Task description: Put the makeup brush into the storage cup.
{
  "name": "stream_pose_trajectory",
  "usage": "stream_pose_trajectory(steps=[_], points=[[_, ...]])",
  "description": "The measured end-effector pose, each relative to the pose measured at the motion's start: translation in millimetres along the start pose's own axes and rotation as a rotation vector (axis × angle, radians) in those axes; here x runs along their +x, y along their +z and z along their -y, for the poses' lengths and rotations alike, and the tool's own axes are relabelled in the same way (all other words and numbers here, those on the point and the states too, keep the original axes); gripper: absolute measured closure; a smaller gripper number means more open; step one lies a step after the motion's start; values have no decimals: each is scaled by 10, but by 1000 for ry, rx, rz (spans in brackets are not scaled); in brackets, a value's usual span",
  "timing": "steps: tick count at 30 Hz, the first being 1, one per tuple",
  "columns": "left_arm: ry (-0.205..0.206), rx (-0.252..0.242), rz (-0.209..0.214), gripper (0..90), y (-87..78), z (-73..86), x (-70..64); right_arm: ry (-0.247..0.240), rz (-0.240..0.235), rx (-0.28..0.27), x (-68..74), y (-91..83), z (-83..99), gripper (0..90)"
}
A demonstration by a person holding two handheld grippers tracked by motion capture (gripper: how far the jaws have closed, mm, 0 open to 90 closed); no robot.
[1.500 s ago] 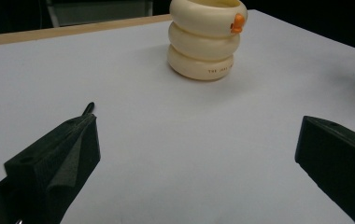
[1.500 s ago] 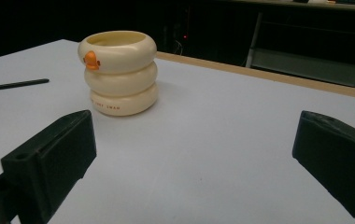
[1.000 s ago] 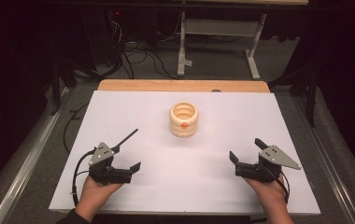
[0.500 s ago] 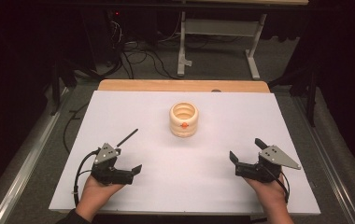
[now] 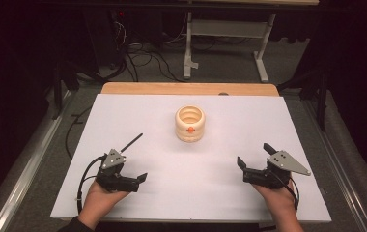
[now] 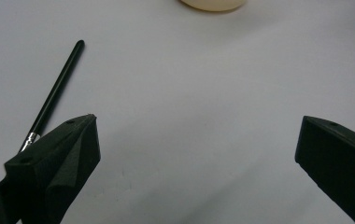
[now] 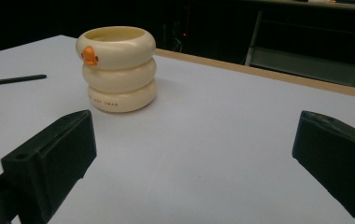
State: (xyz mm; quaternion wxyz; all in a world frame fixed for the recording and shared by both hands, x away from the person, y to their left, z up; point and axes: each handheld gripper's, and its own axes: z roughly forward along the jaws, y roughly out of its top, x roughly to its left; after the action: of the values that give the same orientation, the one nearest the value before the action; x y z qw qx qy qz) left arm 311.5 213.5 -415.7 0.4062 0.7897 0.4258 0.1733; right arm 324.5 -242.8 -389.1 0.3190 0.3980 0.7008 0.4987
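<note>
Since the earlier frames, the left gripper has turned a little clockwise and slid slightly toward the person, while the right gripper has kept its place near the tabletop's right front. Both have their jaws spread wide and hold nothing, as each gripper view shows with bare white surface between the black jaws.

What matters for the coming move is the thin black brush with a silver ferrule. It lies flat on the white tabletop just beyond and slightly left of the left gripper, its long axis running diagonally away from the person toward the cream, ring-stacked duck-shaped holder with an orange beak. In the left gripper view the brush passes outside the left jaw, not between the jaws, with its ferrule end nearest that jaw. The left hand is clearly the nearer one; the right is well apart from it. I judge the left gripper would need to shift leftward and square its jaws across the handle before closing.
</note>
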Motion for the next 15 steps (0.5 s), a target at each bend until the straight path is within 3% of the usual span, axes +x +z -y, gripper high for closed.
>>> stream_pose_trajectory(steps=[10,15], points=[[13,61,-10,5,43,9,-6,-6,4,1,3,8,4,11],[14,68,-18,5,47,8,-12,-5,13,3,6,11,8,11]])
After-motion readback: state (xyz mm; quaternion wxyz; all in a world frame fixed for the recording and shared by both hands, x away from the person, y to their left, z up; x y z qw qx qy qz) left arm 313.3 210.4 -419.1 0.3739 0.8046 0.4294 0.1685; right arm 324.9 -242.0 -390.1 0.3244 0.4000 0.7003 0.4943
